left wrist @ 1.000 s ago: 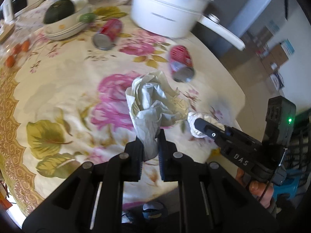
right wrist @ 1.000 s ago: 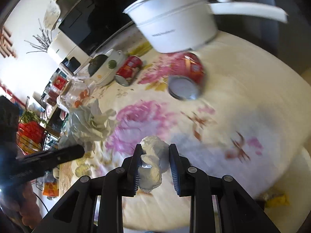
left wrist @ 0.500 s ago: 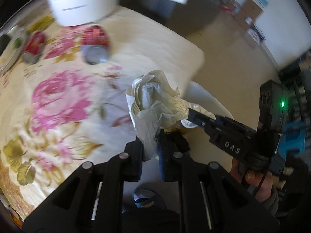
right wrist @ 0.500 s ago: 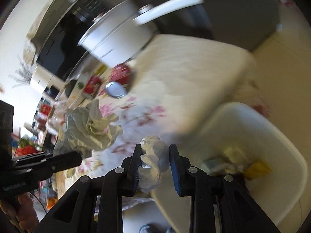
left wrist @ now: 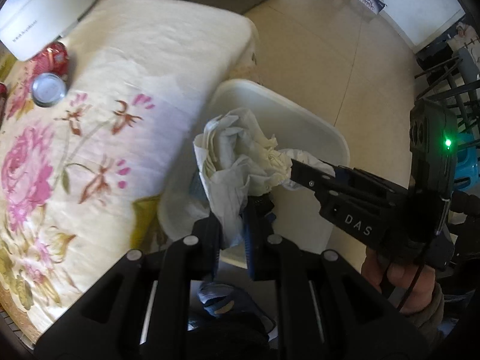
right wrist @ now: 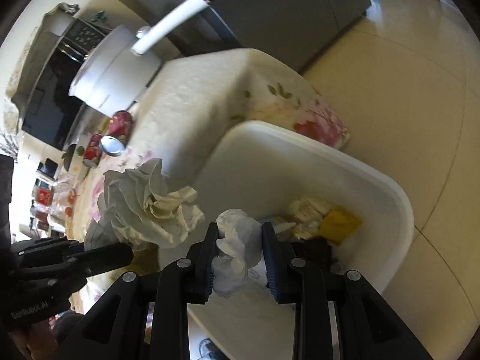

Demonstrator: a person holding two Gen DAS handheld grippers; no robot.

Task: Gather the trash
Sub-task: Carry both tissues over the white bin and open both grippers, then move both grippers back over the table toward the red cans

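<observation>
**Desk:** Tongs over the bin, both loaded — talk me through it.

**Operator:** My left tongs (left wrist: 232, 231) are clamped on a large crumpled wad of off-white paper (left wrist: 237, 162); my right tongs (right wrist: 240, 258) pinch a smaller ball of white tissue (right wrist: 238, 240). Both loads hang above the open white plastic bin (right wrist: 390, 192), which stands on the floor just beside the floral-clothed worktop (left wrist: 126, 69) and already holds yellow and white scraps (right wrist: 327, 219).

**Desk:** What makes the drop clean?

**Operator:** I'd judge the tissue sits well inside the rim, so those jaws can simply part. The big wad looks nearer the worktop-side edge; I'd carry it further toward the bin's middle before letting go, and keep the two tools from fouling each other, since the loads are nearly touching.

**Desk:** And afterwards?

**Operator:** Two red drink cans (left wrist: 51, 75) lie on the worktop near a white saucepan (right wrist: 117, 75) — likely next, if they count as trash.
</observation>
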